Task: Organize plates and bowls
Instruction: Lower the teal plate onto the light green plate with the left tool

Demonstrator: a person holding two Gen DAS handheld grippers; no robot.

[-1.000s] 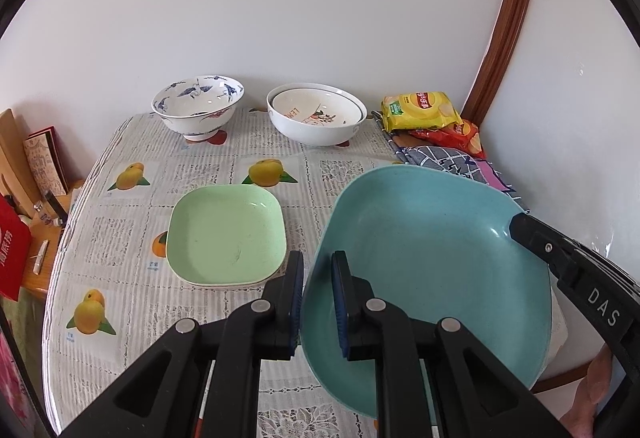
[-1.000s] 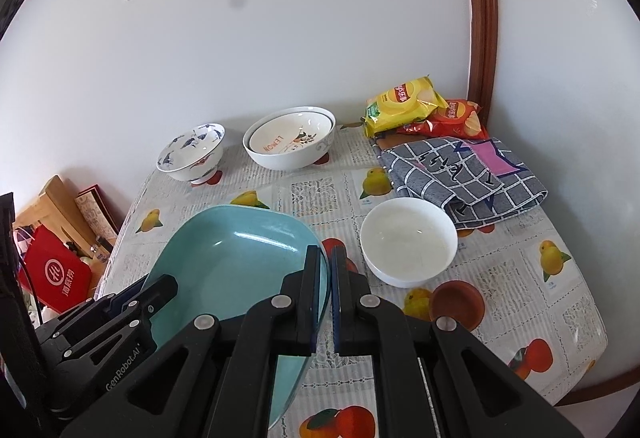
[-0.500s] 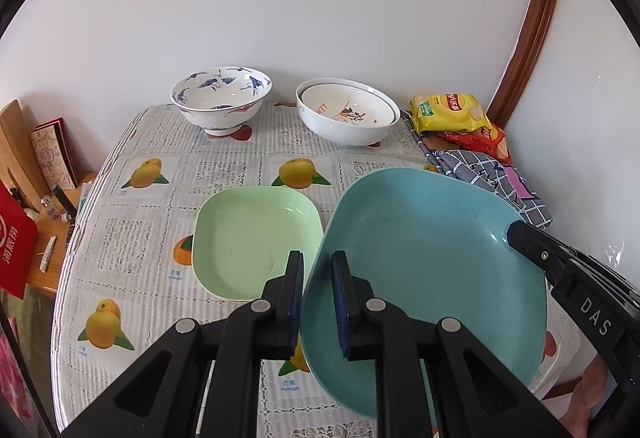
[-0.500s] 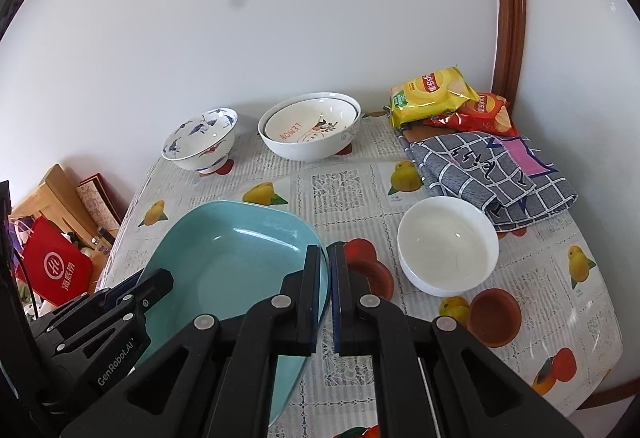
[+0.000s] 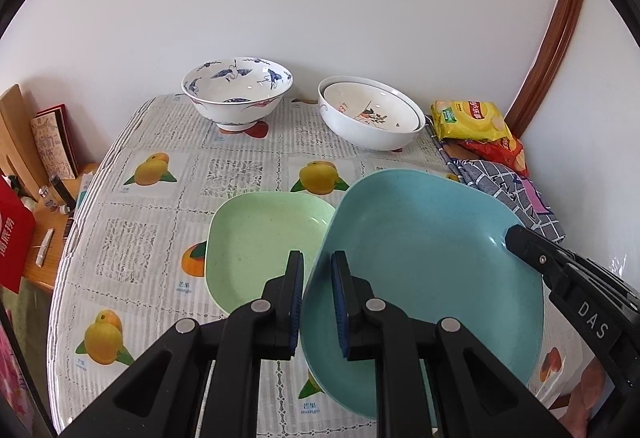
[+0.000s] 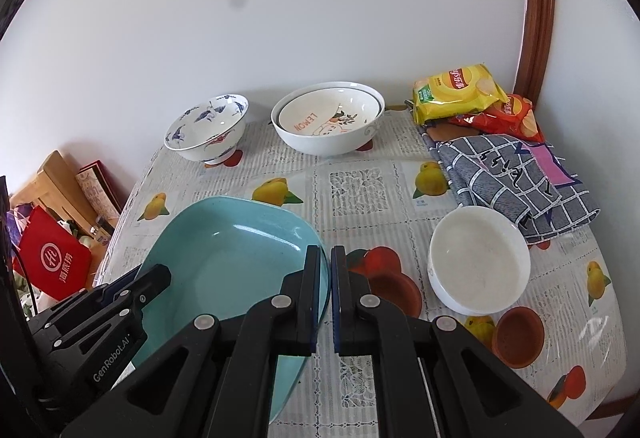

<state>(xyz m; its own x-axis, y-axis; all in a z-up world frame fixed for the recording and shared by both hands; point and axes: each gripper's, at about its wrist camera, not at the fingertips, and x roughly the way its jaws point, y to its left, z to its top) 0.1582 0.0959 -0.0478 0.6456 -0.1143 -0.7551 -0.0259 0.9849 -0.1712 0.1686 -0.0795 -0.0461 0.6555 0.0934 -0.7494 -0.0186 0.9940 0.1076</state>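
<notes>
Stacking step: I carry the blue plate [image 5: 432, 258], both grippers clenched on its rim.
Next I lower it squarely onto the green plate [image 5: 256, 238].

My views are bright, evenly daylit and sharp; fisheye bending and black vignetting mark the edges.

green plate [image 5: 256, 238] part hidden, blue plate [image 5: 420, 258]

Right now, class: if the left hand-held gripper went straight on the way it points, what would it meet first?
Probably the green plate: it lies on the table just beyond the left hand-held gripper, which is clamped on the blue plate. Depth is unclear.
</notes>
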